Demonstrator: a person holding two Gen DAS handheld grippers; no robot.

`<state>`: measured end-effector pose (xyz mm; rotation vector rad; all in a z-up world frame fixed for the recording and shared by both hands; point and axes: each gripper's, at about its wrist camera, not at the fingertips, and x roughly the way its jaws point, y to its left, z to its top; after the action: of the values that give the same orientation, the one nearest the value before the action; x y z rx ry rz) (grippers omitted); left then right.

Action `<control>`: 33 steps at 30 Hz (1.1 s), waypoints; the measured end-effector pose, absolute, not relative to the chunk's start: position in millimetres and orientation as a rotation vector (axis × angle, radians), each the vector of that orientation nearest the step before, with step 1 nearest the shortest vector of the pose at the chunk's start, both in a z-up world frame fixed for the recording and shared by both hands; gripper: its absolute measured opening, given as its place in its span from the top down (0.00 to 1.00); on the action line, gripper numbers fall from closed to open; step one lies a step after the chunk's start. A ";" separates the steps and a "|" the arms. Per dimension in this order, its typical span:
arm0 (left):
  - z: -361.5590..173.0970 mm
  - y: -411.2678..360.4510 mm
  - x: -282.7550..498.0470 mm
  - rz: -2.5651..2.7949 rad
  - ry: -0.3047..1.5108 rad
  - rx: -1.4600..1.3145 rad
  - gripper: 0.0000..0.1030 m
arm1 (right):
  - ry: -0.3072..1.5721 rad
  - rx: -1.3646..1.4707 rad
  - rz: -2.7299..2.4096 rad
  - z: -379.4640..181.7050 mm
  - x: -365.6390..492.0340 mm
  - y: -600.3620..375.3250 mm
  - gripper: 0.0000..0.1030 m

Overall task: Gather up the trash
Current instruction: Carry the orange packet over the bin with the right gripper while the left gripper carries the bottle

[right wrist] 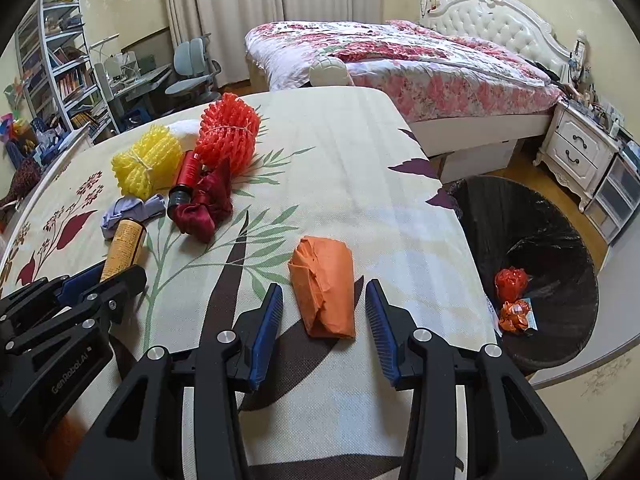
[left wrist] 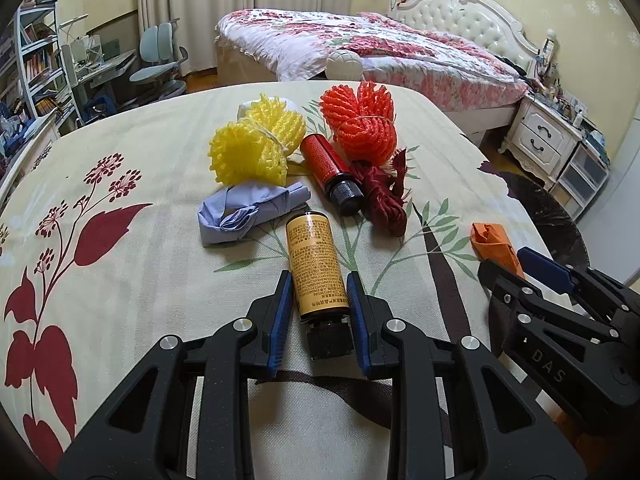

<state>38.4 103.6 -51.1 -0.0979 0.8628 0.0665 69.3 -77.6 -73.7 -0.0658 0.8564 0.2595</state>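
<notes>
We see the left gripper [left wrist: 318,304] pinching a yellow bottle [left wrist: 316,264] that lies on the flowered tablecloth [left wrist: 140,280], its black cap toward the camera, while the right gripper [right wrist: 324,312] stands spread around an orange paper wad [right wrist: 324,288], pads clear of it on both sides. Farther back on the cloth lie a blue paper wad [left wrist: 248,216], a yellow foam net [left wrist: 256,144], a red bottle [left wrist: 332,172], a dark red ribbon [left wrist: 384,200] and an orange-red foam net [left wrist: 360,120]. Beside the table's right edge a black-lined bin [right wrist: 560,280] holds red and orange scraps [right wrist: 512,296].
</notes>
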 end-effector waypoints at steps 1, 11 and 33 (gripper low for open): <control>-51.0 103.6 38.6 0.065 0.862 -0.097 0.74 | 0.854 -0.065 0.267 -73.3 69.4 -77.0 0.70; -46.7 100.2 36.6 0.055 0.849 -0.096 0.74 | 0.833 -0.060 0.254 -67.7 64.4 -82.3 0.72; -20.7 48.5 41.1 -0.046 0.796 -0.046 0.74 | 0.761 0.011 0.152 -43.2 59.8 -140.1 0.72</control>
<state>41.1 48.5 -20.7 -0.0460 0.7965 -0.0456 59.8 -140.1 -43.2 0.0110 0.7614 0.1518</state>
